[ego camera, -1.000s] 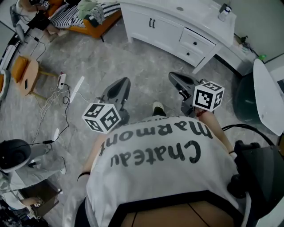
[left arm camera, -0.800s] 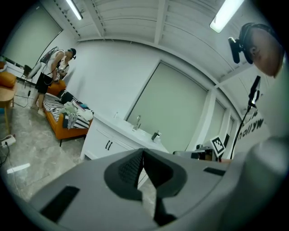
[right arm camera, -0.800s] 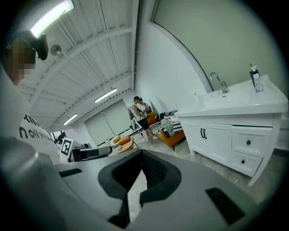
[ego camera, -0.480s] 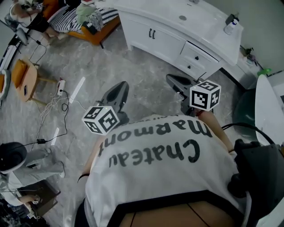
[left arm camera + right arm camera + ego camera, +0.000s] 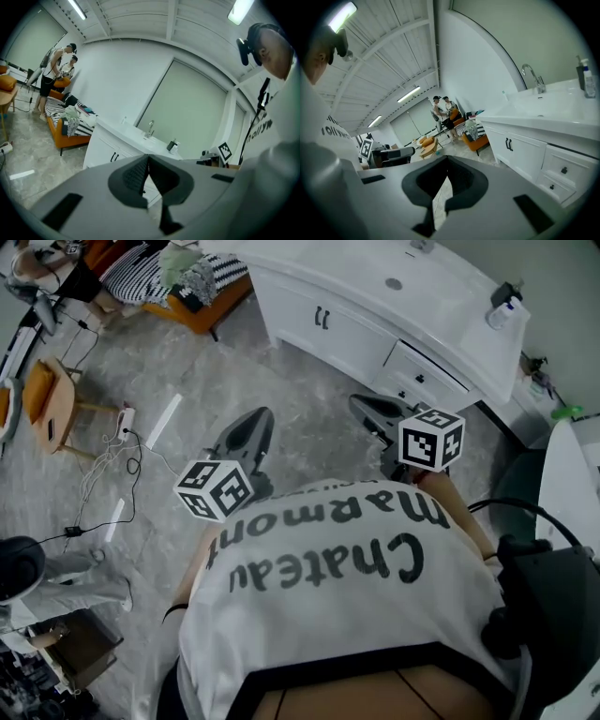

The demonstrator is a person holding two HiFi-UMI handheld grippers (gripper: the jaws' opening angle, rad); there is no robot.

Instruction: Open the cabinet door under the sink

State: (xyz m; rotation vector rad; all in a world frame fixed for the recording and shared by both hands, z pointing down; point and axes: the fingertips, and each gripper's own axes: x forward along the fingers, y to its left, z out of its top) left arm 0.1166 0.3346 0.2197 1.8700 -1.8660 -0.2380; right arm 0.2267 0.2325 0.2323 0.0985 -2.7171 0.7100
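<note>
- Tools closed, empty: left tool, right tool, both over grey marble floor.
- Ahead, white cabinet door with black handles, shut, under white sink basin, well apart from tools.

My left gripper fills the lower half of the frame, its jaws pressed together with nothing between them. Just above its tips stands the white sink cabinet. Its cabinet door is closed, with two dark handles side by side. A tap rises from the countertop at centre. An orange sofa sits at left, and two people stand at upper left.
</note>
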